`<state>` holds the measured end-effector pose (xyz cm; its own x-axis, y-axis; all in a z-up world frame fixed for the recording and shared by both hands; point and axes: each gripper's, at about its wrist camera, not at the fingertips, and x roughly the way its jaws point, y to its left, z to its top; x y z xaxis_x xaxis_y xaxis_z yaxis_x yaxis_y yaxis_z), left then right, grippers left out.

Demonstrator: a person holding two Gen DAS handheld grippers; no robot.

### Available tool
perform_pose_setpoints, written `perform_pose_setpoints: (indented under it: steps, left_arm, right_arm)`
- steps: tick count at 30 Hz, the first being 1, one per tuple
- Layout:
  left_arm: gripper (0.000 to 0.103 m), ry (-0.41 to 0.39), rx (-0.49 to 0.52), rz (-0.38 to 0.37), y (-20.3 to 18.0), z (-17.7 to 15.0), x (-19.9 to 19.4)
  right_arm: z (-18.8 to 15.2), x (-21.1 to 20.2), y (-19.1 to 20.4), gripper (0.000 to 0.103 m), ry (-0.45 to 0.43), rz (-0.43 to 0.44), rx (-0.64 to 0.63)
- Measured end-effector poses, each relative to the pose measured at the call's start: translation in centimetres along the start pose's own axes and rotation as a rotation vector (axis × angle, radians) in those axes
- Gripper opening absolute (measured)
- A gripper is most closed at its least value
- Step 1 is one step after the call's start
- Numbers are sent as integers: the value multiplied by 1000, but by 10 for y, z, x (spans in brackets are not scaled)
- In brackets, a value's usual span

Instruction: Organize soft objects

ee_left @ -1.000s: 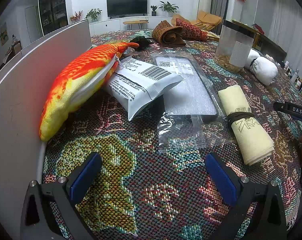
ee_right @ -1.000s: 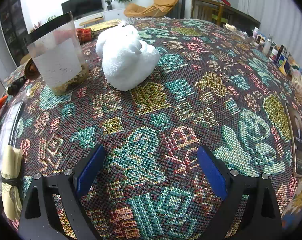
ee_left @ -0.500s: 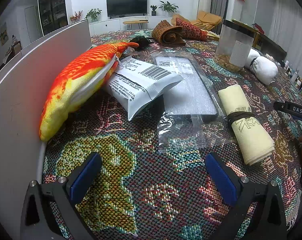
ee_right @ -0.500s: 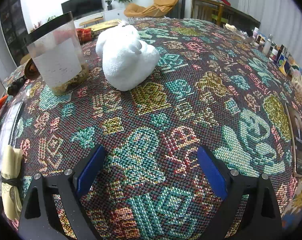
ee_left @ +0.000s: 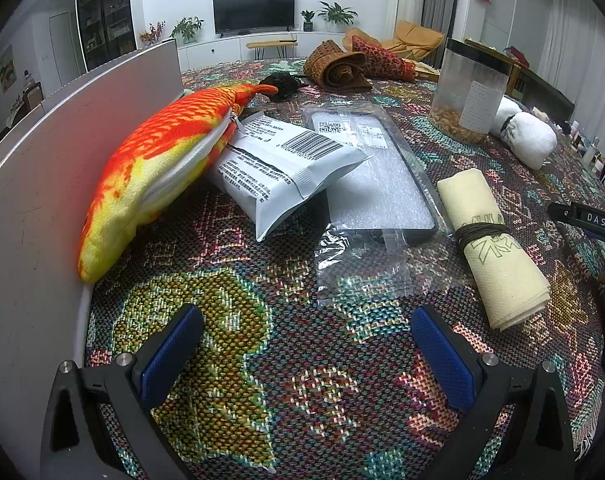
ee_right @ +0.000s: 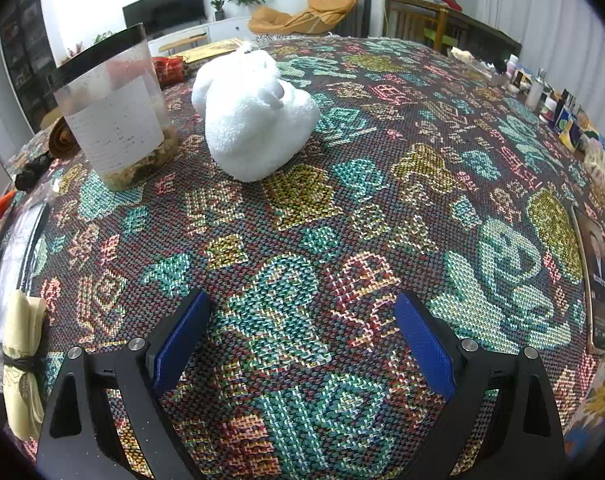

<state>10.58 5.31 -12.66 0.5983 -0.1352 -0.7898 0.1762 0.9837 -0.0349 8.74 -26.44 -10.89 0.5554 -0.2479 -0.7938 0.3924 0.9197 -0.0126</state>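
Note:
An orange and yellow plush fish (ee_left: 158, 160) lies against a white panel at the left. A grey mailer bag (ee_left: 286, 164) leans on it. A rolled cream cloth (ee_left: 494, 240) tied with a dark band lies at the right; in the right wrist view the cream cloth (ee_right: 22, 360) sits at the left edge. A white plush toy (ee_right: 250, 120) rests beyond my right gripper (ee_right: 302, 344), which stands open and empty over the patterned tablecloth. My left gripper (ee_left: 306, 360) is open and empty, short of the fish and the cloth roll.
A clear canister (ee_left: 470, 92) with a black lid stands by the white plush (ee_left: 526, 140). A bagged flat grey item (ee_left: 374, 176), a brown woven roll (ee_left: 338, 68) and a white upright panel (ee_left: 42, 184) are near. Small bottles (ee_right: 542, 92) line the table's far right edge.

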Motion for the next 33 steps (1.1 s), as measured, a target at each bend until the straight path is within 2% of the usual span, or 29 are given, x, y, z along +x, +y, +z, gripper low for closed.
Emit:
perform_pose_setpoints:
  steps: [18, 22, 24, 26, 27, 29, 30, 31, 32, 33]
  left_arm:
    - [103, 2, 1, 2, 0, 0, 0]
    - [101, 45, 8, 15, -3, 5, 0]
    - [101, 30, -14, -48, -8, 11, -13]
    - [101, -31, -18, -139, -21, 18, -32]
    - [101, -38, -6, -171, -32, 24, -36]
    - [100, -3, 28, -206, -53, 33, -33]
    - [98, 30, 52, -210, -67, 37, -26]
    - [88, 69, 75, -197, -81, 41, -15]
    - [71, 103, 90, -180, -92, 42, -5]
    - [63, 160, 99, -155, -102, 44, 12]
  right_arm:
    - [0, 0, 0, 95, 0, 0, 0]
    - [0, 0, 0, 95, 0, 0, 0]
    - [0, 0, 0, 95, 0, 0, 0]
    - [0, 0, 0, 95, 0, 1, 1]
    - [2, 1, -1, 95, -2, 8, 7]
    - [4, 0, -6, 94, -16, 32, 36]
    - [5, -2, -12, 94, -30, 51, 67]
    - [6, -8, -23, 94, -56, 72, 119]
    - [8, -13, -32, 94, -80, 84, 162]
    - [16, -20, -44, 94, -126, 87, 209]
